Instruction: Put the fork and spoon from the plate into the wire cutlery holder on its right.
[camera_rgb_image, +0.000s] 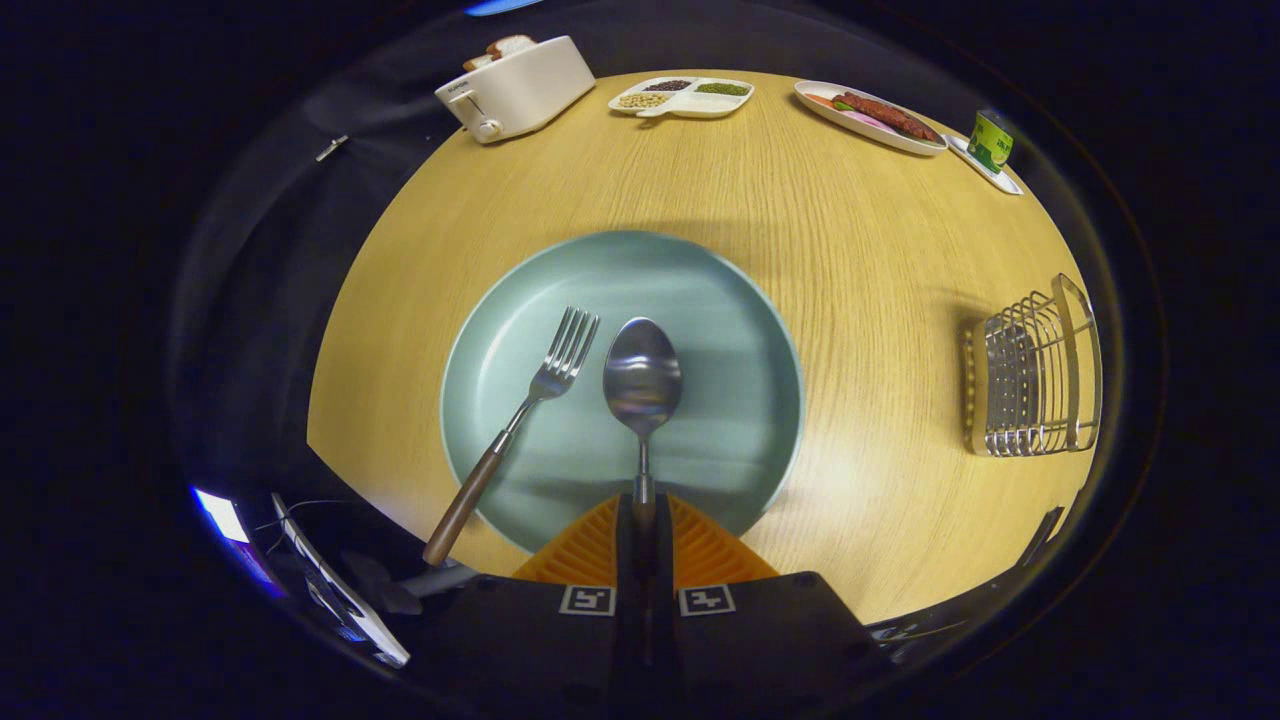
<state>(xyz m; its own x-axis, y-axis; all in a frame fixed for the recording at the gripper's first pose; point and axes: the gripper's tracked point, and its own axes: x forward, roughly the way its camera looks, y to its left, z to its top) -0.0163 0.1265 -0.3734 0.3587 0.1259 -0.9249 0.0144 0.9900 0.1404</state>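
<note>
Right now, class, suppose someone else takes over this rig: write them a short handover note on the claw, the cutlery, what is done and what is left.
Claw: shut on the spoon, both fingers pressing its handle; the bowl points ahead over the plate.
Fork: lies on the plate just left of the spoon, wooden handle hanging over the near rim, untouched.
Wire cutlery holder: stands on the table to the plate's right, nothing visible in it.
Done: spoon gripped.
Left: carry the spoon right and drop it into the holder, then come back for the fork and do the same.
</note>
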